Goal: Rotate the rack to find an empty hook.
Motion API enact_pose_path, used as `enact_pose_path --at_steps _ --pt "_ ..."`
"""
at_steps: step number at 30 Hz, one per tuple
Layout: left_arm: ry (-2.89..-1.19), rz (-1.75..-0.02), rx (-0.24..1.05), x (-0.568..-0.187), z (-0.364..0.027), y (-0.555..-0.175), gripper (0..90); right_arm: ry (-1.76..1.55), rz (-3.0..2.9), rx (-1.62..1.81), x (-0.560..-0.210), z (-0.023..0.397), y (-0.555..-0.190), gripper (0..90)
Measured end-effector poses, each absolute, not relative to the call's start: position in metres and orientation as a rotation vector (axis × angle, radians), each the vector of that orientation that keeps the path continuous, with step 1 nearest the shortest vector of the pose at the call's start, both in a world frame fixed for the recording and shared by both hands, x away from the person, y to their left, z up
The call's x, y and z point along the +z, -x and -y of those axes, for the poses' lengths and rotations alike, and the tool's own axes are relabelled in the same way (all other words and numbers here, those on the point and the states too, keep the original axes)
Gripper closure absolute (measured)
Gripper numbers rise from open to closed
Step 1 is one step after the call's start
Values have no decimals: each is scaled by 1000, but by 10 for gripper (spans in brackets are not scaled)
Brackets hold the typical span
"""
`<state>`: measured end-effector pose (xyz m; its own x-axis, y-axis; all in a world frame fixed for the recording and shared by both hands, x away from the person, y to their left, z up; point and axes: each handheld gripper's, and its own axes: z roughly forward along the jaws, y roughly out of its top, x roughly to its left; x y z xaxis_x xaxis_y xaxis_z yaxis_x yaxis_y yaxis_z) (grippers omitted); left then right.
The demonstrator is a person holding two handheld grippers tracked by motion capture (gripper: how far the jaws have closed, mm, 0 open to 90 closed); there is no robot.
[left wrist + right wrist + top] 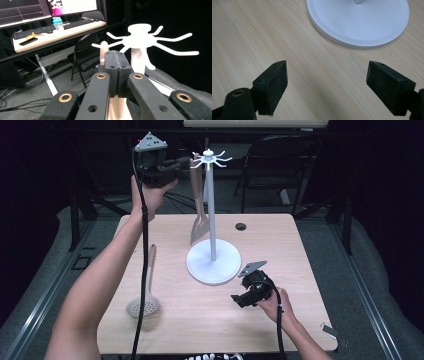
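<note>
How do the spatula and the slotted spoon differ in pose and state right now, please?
The spatula hangs upright beside the white stand, its handle gripped by the shut left tool; the slotted spoon lies flat on the table, untouched. The spatula has a flat blade, the slotted spoon a round perforated head. Both look the same beige.

Spatula (199, 210) hanging from rack (213, 262) mid-table, slotted spoon (144, 296) lying left, apparently apart.
</note>
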<state>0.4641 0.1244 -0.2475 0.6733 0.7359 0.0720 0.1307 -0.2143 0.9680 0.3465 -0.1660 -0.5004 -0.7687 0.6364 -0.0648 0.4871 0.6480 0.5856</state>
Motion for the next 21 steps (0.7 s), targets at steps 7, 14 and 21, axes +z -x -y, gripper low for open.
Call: enact_pose_path --at_steps 7,14,21 --pt "-1722 -702 647 -247 -125 -463 900 -908 -2606 808 -500 166 -346 168" --pt "-1682 -721 638 -246 -134 -456 803 -909 -2602 809 -500 166 -346 168" --pt "-1680 -769 643 -251 -145 -445 544 -903 -2601 815 -499 165 -346 168"
